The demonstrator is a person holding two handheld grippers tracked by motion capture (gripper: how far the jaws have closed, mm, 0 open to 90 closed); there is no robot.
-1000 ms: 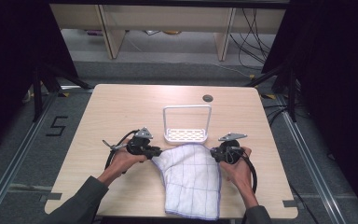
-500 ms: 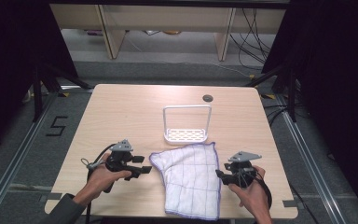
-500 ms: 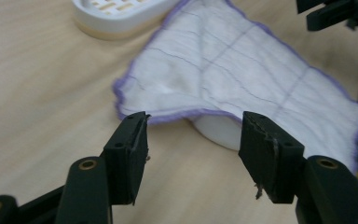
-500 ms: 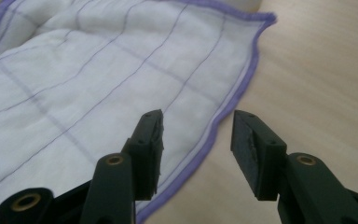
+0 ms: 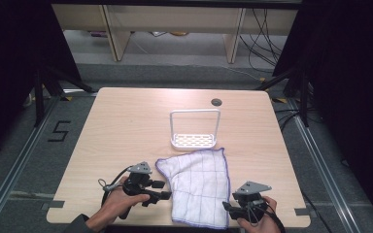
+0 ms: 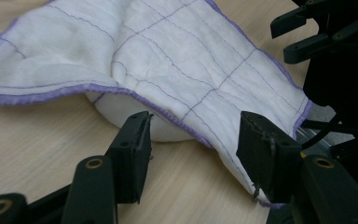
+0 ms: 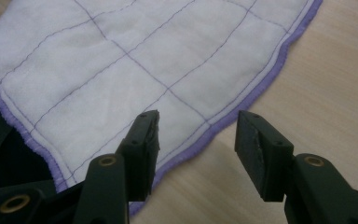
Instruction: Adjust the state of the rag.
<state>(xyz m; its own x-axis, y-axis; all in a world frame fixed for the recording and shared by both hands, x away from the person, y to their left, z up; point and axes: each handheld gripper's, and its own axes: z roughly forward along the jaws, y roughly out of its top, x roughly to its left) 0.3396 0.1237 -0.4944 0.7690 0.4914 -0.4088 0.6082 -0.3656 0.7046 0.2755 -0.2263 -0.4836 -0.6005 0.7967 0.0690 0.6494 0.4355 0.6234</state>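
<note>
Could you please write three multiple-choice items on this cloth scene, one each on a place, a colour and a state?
1. Where does the white rack stand relative to the cloth?
A. beyond its far edge
B. on top of it
C. at the table's near left corner

2. What colour is the cloth's stitched border?
A. red
B. purple
C. green

3. How do the left gripper and the right gripper stand?
A. both clamped on the cloth
B. one clamped on the rack
C. both open, nothing pinched

Answers:
1 A, since the high view shows the rack farther up the table, past the cloth.
2 B, since the hem shows purple in both gripper views.
3 C, since each pair of jaws stands apart, the pads not pressing on the cloth.
</note>
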